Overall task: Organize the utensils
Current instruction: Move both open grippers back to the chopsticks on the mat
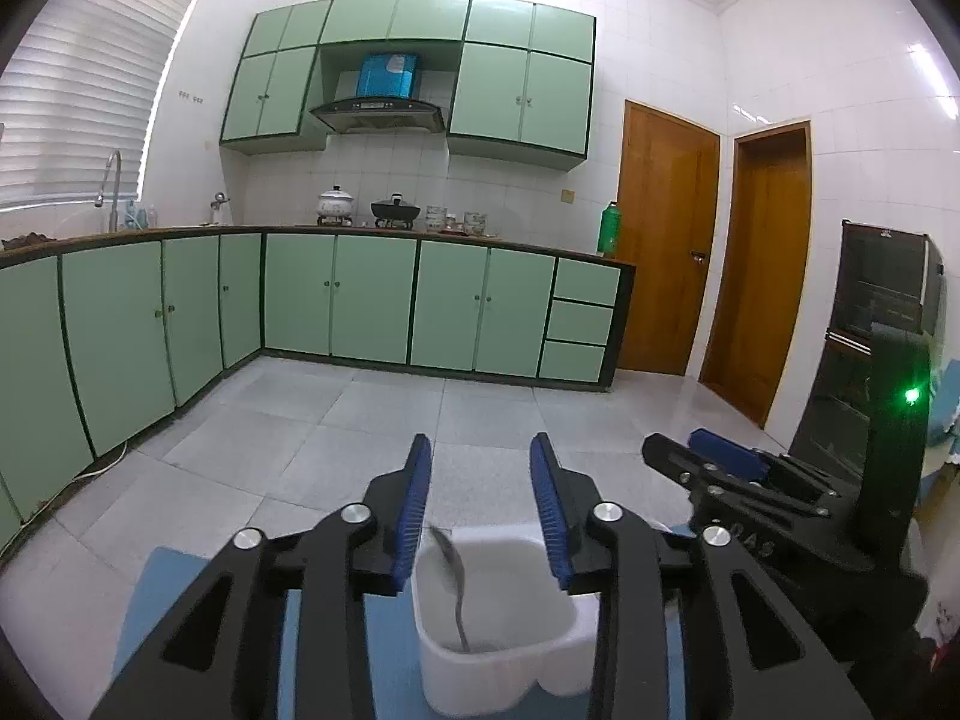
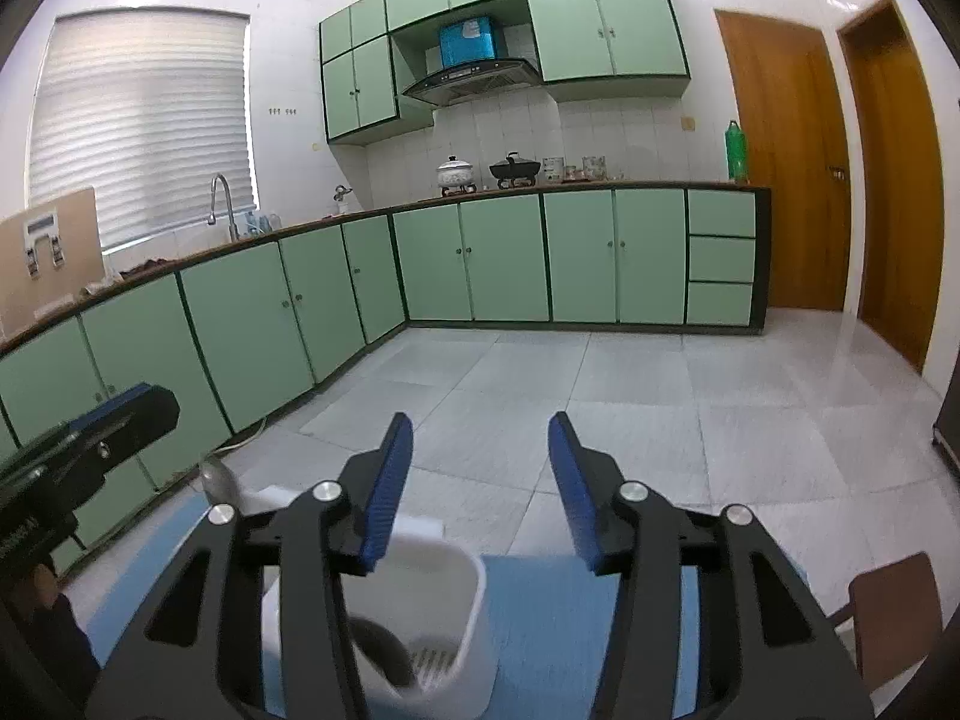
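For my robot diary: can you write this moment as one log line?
left gripper: open, empty | right gripper: open, empty | spoon: standing in white holder | blue mat: under holder

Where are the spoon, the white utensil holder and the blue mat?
spoon [image 1: 459, 594], left wrist view, on its handle inside the holder.
white utensil holder [image 1: 510, 675], left wrist view, on its front wall.
blue mat [image 2: 540, 618], right wrist view, on its bare surface right of the holder.

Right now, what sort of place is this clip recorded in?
A home kitchen: green cabinets under a long counter, a range hood over a stove with pots, and a sink faucet by the window.
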A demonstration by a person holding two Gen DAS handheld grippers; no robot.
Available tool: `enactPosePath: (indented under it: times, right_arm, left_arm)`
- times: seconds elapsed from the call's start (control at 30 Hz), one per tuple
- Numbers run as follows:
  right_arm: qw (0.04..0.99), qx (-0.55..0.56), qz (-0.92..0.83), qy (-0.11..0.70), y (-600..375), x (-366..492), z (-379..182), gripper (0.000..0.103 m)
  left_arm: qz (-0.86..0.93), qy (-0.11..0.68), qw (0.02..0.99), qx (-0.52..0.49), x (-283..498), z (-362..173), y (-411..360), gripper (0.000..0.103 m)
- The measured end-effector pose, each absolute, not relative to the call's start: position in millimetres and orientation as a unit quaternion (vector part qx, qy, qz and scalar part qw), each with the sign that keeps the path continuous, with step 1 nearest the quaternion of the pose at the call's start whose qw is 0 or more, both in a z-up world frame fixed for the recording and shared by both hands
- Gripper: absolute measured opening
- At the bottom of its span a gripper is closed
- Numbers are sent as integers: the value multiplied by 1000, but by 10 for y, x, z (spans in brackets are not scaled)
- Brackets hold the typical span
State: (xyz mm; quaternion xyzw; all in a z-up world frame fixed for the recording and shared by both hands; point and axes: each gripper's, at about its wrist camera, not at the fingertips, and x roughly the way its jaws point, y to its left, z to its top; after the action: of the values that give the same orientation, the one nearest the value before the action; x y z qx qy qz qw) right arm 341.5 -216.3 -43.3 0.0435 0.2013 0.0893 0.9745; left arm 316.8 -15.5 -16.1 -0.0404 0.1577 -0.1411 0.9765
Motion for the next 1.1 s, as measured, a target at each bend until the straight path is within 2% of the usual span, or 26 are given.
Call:
enactPosePath:
  times: [0.23,0.37,0.67,0.87,1.1]
  right_arm:
    - [961,46,112,249,-2204,2736,-427,81]
    - [949,35,124,289,-2160,2252,-616,84]
    - [917,12,120,380,-1979,1362,-1197,85]
    - [905,1,130,405,-1806,1069,-1394,85]
    - [898,-24,132,418,-1693,971,-1506,85]
  left_arm:
    - [-141,199,969,-35,2617,-164,-134,53]
    - [-137,253,957,-32,2233,-399,-118,59]
    - [-116,373,920,-17,1571,-1138,-96,60]
    - [-101,409,907,-22,1330,-1418,-123,60]
    - [-92,416,904,-25,1209,-1489,-106,60]
